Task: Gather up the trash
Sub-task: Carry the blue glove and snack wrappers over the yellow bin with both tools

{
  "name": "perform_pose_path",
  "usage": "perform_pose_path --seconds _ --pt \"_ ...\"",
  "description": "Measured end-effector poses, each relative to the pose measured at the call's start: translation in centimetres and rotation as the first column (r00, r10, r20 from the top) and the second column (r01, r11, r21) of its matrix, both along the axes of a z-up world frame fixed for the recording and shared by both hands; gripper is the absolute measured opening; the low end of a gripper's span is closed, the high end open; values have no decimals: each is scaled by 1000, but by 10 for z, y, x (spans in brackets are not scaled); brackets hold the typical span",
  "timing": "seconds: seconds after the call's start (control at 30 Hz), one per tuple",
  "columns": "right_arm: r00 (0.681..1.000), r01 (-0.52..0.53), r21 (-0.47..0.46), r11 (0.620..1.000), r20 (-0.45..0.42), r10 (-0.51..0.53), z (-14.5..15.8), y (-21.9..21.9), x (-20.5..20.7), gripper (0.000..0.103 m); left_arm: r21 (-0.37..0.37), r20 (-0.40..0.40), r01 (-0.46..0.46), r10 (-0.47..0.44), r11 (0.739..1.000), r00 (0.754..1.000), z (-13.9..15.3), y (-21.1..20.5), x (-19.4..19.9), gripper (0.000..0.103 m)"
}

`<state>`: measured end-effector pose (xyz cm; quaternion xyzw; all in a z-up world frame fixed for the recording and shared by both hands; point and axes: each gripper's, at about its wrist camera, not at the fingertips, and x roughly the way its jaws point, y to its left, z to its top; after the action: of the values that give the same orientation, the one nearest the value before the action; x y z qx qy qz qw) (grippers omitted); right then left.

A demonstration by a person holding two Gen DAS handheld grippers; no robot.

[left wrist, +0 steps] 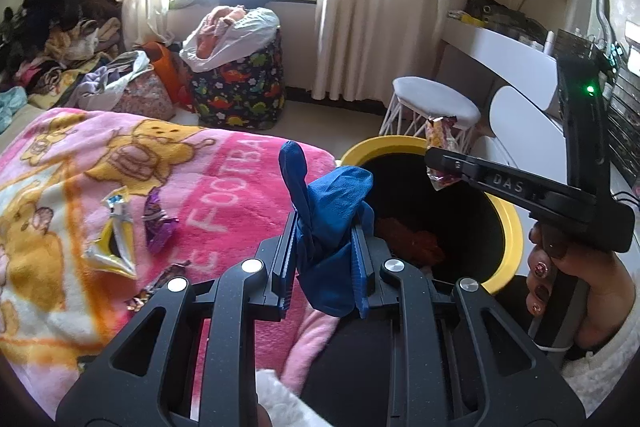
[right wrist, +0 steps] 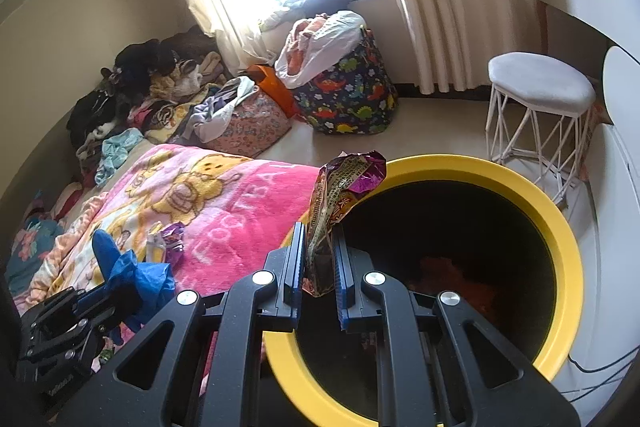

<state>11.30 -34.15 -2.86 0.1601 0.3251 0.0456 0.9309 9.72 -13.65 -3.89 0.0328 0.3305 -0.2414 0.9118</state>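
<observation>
My left gripper (left wrist: 325,251) is shut on a crumpled blue glove (left wrist: 330,203), held over the bed's edge just left of the yellow-rimmed black trash bin (left wrist: 510,223). My right gripper (right wrist: 318,259) is shut on a purple and yellow snack wrapper (right wrist: 340,195), held over the bin's near rim (right wrist: 560,227). It also shows in the left wrist view (left wrist: 440,163), above the bin's mouth. Orange-red trash lies inside the bin. A purple wrapper (left wrist: 158,223) and a silver-yellow wrapper (left wrist: 114,239) lie on the pink blanket (left wrist: 224,179).
A white wire stool (right wrist: 536,107) stands behind the bin. A white desk (left wrist: 512,55) is at the right. A dinosaur-print bag (left wrist: 240,87) and piles of clothes (left wrist: 60,43) sit by the curtained window. Another small wrapper (left wrist: 156,287) lies near the left gripper.
</observation>
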Motion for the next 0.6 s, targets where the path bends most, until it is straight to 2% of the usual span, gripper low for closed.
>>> perform_pose_path --seconds 0.6 --pt "997 80 -5 997 -25 -80 -14 -34 -2 13 31 -6 97 -97 995 995 -11 -43 -1 17"
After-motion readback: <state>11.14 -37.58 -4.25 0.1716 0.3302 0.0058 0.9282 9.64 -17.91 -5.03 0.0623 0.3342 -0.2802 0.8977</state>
